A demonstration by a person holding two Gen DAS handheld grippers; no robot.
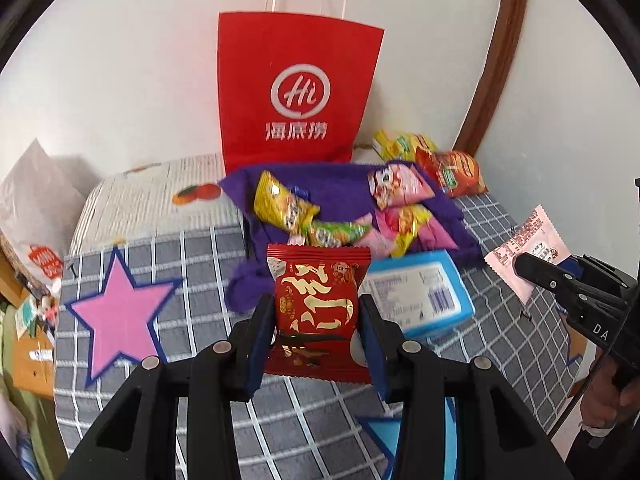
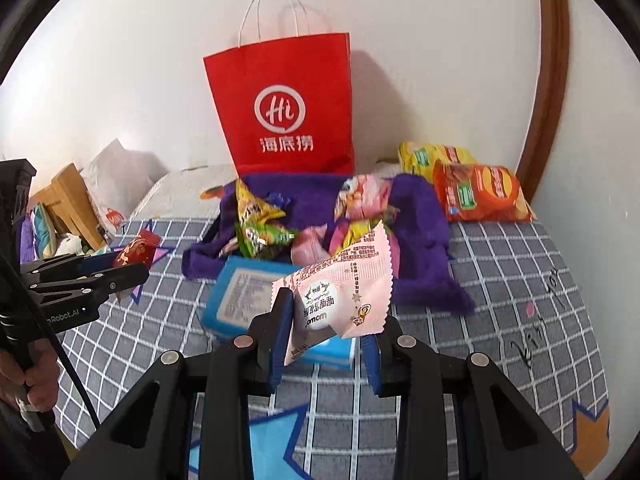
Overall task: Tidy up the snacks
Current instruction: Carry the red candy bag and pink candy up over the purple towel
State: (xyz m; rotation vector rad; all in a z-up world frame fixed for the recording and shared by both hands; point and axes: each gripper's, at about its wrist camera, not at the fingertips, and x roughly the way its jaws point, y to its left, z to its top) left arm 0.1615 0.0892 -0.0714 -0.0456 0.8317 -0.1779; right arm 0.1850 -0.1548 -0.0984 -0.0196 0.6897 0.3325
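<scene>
Gripping light, crinkly packets at mid-body (slippery film), left gripper (image 1: pixel 318 312) holds the red foil snack packet (image 1: pixel 318 280), right gripper (image 2: pixel 330 322) the pale pink plastic snack packet (image 2: pixel 340 292).

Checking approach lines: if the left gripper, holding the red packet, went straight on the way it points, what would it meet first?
Probably the loose snack packets heaped on the purple cloth, just beyond the red packet in the left gripper. The red paper bag stands farther back. Depth is uncertain here.
</scene>
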